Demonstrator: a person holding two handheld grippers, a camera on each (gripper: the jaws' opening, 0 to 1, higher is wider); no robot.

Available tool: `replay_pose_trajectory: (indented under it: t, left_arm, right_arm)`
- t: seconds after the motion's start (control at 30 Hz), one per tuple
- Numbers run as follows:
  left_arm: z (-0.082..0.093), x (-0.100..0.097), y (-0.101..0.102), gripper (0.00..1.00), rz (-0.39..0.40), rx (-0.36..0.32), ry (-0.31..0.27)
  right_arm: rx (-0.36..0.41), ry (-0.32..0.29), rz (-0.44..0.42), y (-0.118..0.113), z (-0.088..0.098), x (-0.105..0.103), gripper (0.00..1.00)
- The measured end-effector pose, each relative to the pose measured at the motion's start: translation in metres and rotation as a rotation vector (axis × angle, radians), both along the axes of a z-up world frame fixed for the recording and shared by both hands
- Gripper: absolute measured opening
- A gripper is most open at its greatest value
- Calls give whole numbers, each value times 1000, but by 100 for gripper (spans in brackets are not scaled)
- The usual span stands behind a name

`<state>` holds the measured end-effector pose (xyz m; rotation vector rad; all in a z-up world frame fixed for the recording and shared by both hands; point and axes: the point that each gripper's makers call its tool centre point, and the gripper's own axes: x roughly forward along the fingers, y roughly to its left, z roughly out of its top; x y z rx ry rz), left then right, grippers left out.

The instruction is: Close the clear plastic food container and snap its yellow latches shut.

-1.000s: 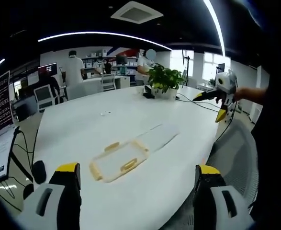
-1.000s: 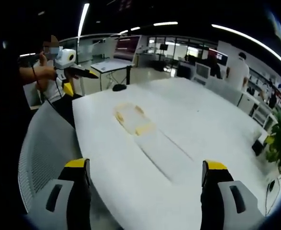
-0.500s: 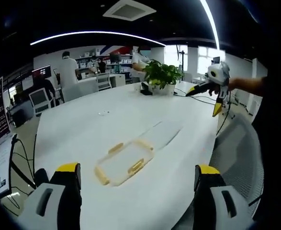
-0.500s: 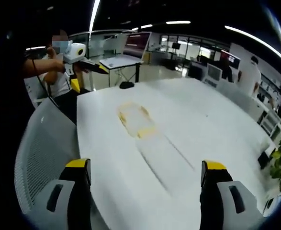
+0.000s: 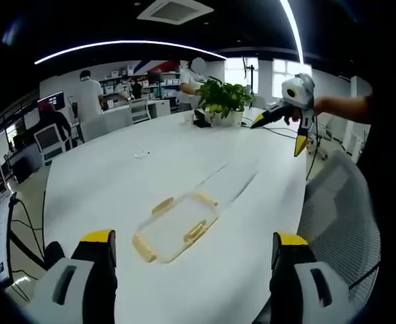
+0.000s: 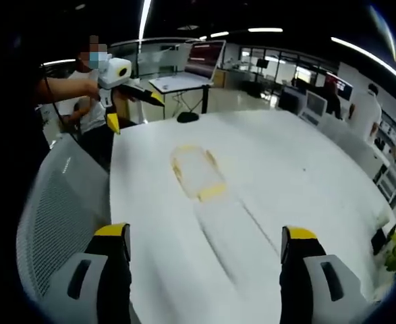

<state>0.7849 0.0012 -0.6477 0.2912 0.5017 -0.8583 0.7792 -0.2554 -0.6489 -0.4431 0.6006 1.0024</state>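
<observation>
A clear plastic piece with yellow latches [image 5: 174, 229] lies flat on the white table [image 5: 117, 182], just ahead of my left gripper [image 5: 193, 237], whose jaws stand wide open and empty. A second clear, rectangular piece [image 5: 228, 183] lies end to end with it, farther off. In the right gripper view the latched piece [image 6: 198, 172] is the far one and the plain clear piece [image 6: 228, 229] lies between my open right gripper's [image 6: 205, 232] jaws. Each gripper is held in the air off the table's edge: the right gripper [image 5: 276, 135] and the left gripper [image 6: 135, 111].
A potted plant [image 5: 228, 101] and cables [image 5: 278, 131] sit at the table's far end. A grey mesh chair [image 5: 339, 216] stands against the near edge, also the chair [image 6: 56, 216]. Desks, monitors and people fill the room behind.
Both cameras have shifted a little, so the container pieces sit slightly differently in each view. The pieces themselves have not moved. Both grippers stay open.
</observation>
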Motion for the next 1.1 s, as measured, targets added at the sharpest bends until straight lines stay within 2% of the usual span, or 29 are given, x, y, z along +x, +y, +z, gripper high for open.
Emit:
replay_pose_trajectory:
  t: [0.73,1.1]
  left_arm:
    - [-32,20,1,87,-98,82,30]
    - [-49,34,6,82,-148,137,46]
  right_arm:
    - [-33,49,85,27,-26,21,85]
    - [-56,60,146,47,-37,34,81]
